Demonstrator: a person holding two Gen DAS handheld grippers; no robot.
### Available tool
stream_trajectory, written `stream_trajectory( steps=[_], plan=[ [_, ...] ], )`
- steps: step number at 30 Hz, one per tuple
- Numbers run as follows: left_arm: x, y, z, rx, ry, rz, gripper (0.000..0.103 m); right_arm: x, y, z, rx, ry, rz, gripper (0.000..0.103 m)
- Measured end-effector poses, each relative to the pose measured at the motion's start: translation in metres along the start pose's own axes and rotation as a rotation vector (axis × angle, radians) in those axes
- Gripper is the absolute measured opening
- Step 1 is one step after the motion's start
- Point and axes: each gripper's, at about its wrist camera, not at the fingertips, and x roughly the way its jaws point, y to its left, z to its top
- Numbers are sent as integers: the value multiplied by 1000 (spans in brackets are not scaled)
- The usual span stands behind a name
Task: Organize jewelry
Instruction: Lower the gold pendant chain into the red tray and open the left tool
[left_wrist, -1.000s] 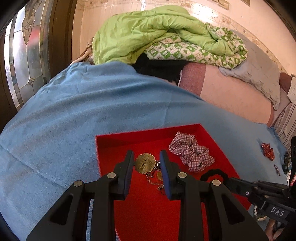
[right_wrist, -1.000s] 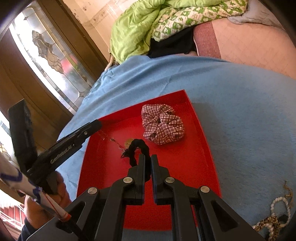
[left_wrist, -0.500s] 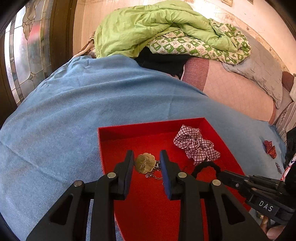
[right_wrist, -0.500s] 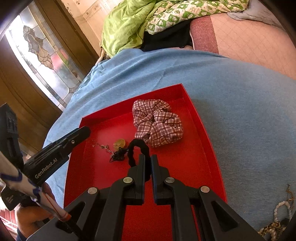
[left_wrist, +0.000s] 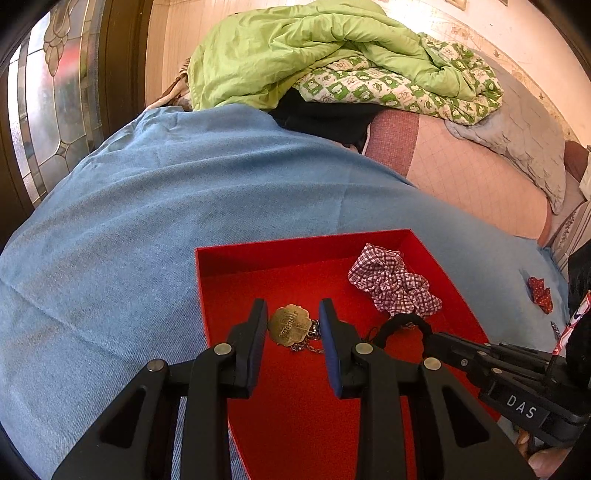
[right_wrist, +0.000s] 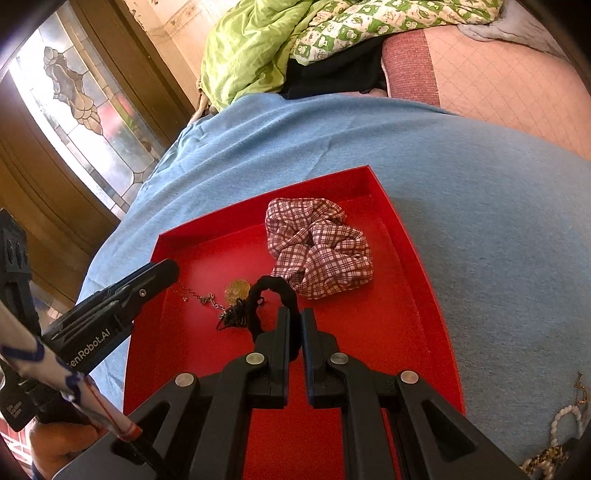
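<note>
A red tray (left_wrist: 229, 280) (right_wrist: 417, 317) lies on the blue cloth. In it lie a checked scrunchie (left_wrist: 395, 284) (right_wrist: 321, 247) and a gold medallion on a chain (left_wrist: 290, 325) (right_wrist: 238, 290). My left gripper (left_wrist: 293, 314) is open, low over the tray, with the medallion between its fingers but not touching them. My right gripper (right_wrist: 295, 317) is shut on a black hair tie (right_wrist: 275, 295), whose loop sticks out in front, just above the tray floor beside the chain. The hair tie also shows in the left wrist view (left_wrist: 402, 325).
A small red bow (left_wrist: 540, 295) lies on the blue cloth (left_wrist: 147, 221) right of the tray. Bead and chain jewelry (right_wrist: 557, 432) lies at the near right. A green quilt (left_wrist: 314, 55) and pillows are piled behind. A stained-glass door (right_wrist: 85, 110) stands left.
Both grippers have moved slightly back and lower over the tray. The right gripper still holds the hair tie, now closer to the medallion chain. The left gripper stays open around the medallion.
</note>
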Motion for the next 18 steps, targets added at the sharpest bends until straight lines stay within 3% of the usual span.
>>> stream_trajectory(
  steps=[18],
  plan=[
    [2,1,-1,-1,8,3,27,2,0,-1,-5,10,-1,8]
  ],
)
